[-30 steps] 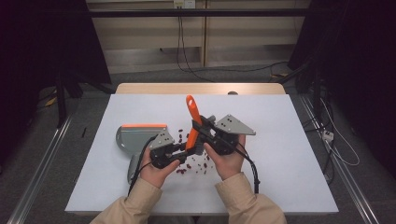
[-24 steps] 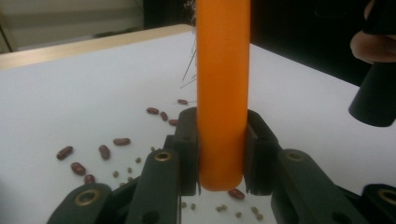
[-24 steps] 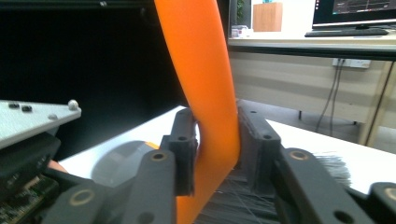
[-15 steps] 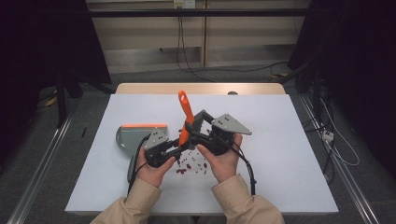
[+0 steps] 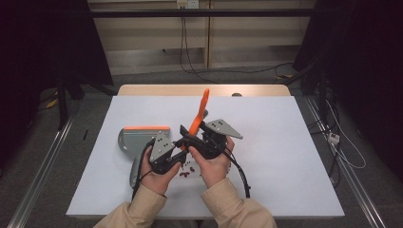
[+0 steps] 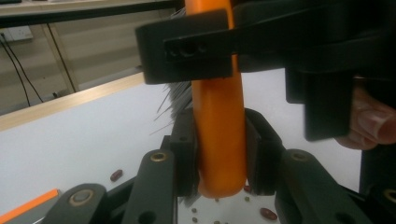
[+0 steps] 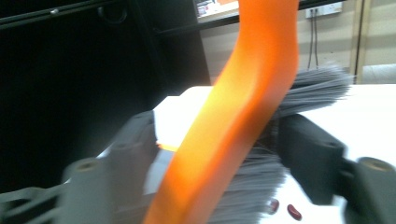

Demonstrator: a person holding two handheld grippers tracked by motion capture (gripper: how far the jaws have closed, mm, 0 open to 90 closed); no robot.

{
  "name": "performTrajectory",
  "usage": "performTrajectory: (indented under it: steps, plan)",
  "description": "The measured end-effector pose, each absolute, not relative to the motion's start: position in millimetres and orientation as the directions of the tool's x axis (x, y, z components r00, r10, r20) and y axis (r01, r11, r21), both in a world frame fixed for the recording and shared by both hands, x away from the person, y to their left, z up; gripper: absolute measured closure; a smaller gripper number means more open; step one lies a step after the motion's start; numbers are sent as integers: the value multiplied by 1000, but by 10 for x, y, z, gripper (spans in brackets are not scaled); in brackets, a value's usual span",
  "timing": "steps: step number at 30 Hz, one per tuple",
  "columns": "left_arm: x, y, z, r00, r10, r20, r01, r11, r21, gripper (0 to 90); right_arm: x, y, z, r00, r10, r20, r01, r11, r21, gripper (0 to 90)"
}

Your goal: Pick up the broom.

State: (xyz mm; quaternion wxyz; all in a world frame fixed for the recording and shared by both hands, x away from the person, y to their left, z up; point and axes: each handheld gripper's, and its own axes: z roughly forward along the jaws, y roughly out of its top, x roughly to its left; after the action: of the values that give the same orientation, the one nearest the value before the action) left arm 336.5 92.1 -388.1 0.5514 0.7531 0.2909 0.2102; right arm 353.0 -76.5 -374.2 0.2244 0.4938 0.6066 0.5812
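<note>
An orange brush [image 5: 201, 108] with grey bristles stands upright over the table's middle, its handle leaning up and to the right. My left gripper [image 5: 182, 151] is shut on the brush's lower end [image 6: 220, 154], with the handle pinched between both pads. My right gripper [image 5: 187, 136] reaches across the brush from the right. Its jaws have just been closing with the brush [image 7: 243, 116] between them, and a gap still shows beside the handle. In the left gripper view, one black finger [image 6: 187, 51] of the right gripper crosses in front of the handle.
A grey dustpan [image 5: 134, 140] with an orange edge lies flat on the white table [image 5: 285, 142], left of my hands. Several dark red beans [image 5: 188, 172] are scattered under the grippers and also show as beans [image 6: 268, 213] and beans [image 7: 293, 211].
The brush handle has tipped from leaning left to leaning right. The right gripper released its earlier hold and shifted along the brush. The left gripper has kept its grip.
</note>
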Motion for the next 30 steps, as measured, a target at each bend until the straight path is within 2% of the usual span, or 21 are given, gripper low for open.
performTrajectory:
  steps: [2, 7, 11, 13, 15, 18, 30]
  plan:
    - [3354, 908, -3873, 743, 669, 19, 193, -242, 951, 683, 3535, -807, -3739, -412, 839, 356, 365, -205, 908, 419]
    - [3334, 843, -3891, 723, 687, 77, 166, -282, 945, 637, 3525, -844, -3737, -386, 796, 466, 448, -280, 849, 573]
    - [3363, 825, -3915, 719, 694, 43, 183, -248, 951, 569, 3543, -877, -3746, -388, 762, 519, 482, -312, 819, 695]
    - [3360, 844, -3895, 722, 690, 42, 167, -233, 958, 583, 3564, -904, -3735, -394, 783, 481, 455, -288, 843, 697]
    - [3375, 886, -3881, 712, 701, 25, 180, -216, 960, 482, 3600, -964, -3744, -397, 786, 474, 452, -282, 846, 697]
    - [3424, 953, -3893, 713, 701, -14, 215, -200, 956, 389, 3633, -1069, -3744, -405, 800, 442, 446, -249, 859, 697]
    - [3510, 1067, -3892, 759, 647, -67, 243, -186, 952, 219, 3645, -1576, -3654, -416, 843, 340, 441, -140, 887, 697]
